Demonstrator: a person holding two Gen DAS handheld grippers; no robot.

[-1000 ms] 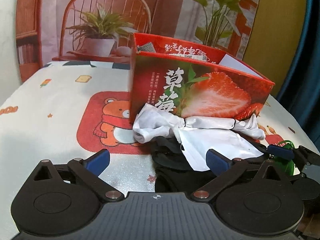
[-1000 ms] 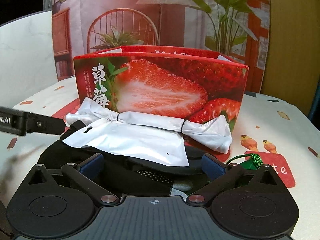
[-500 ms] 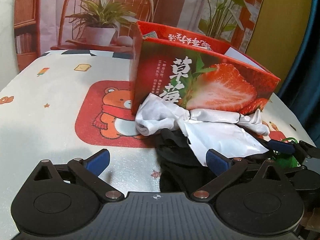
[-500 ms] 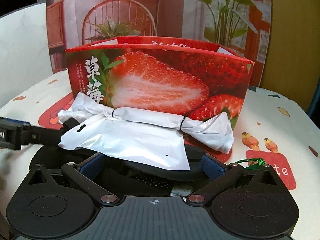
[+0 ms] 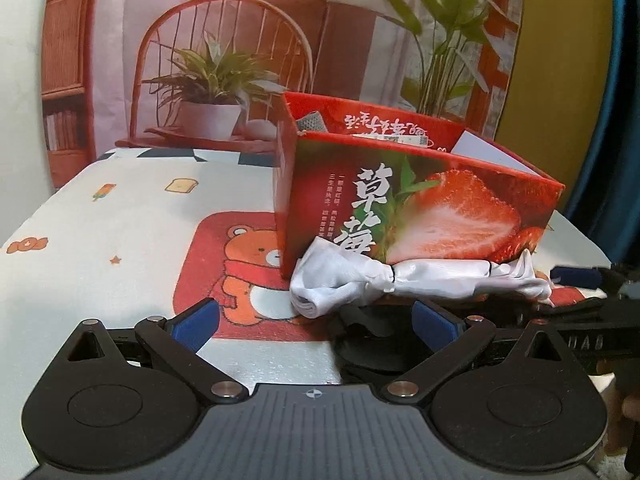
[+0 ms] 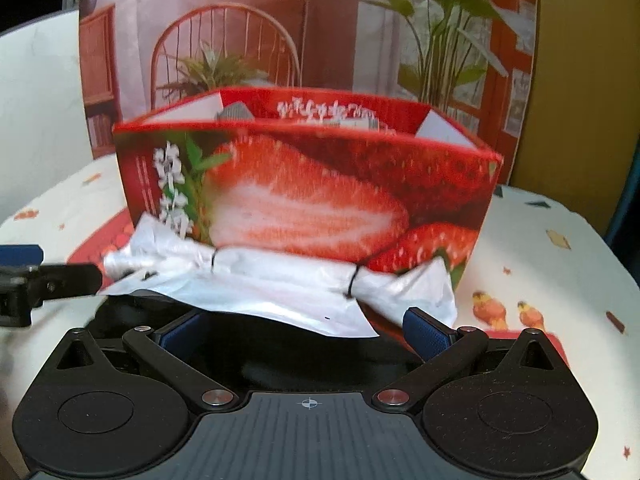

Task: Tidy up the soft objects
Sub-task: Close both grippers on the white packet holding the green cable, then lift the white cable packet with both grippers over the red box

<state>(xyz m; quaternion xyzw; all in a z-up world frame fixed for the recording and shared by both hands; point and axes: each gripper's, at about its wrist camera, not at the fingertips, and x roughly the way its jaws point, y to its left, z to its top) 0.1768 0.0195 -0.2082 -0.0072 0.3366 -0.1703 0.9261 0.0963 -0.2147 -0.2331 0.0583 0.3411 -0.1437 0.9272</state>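
A white tied cloth bundle point(image 5: 360, 284) point(image 6: 280, 276) lies against the front of the red strawberry box point(image 5: 420, 208) point(image 6: 300, 184), with a white sheet spread under it. Beneath them sits a black soft item point(image 5: 372, 340) point(image 6: 280, 344). My left gripper point(image 5: 316, 320) is open and low over the table, its right pad beside the black item. My right gripper point(image 6: 304, 332) is open too, and the black item fills the space between its blue pads. Each gripper also shows in the other's view: the right gripper point(image 5: 580, 296) and the left gripper point(image 6: 36, 272).
The open box holds some items and a white card point(image 5: 492, 152). A tablecloth point(image 5: 120, 220) with a bear print covers the table. A backdrop with a chair and plants stands behind the box. Part of a hand point(image 5: 624, 432) shows at the lower right.
Both grippers have dropped lower and pushed in toward the pile; the box now rises higher in both views. The right wrist view is blurred by motion. Both stay open.
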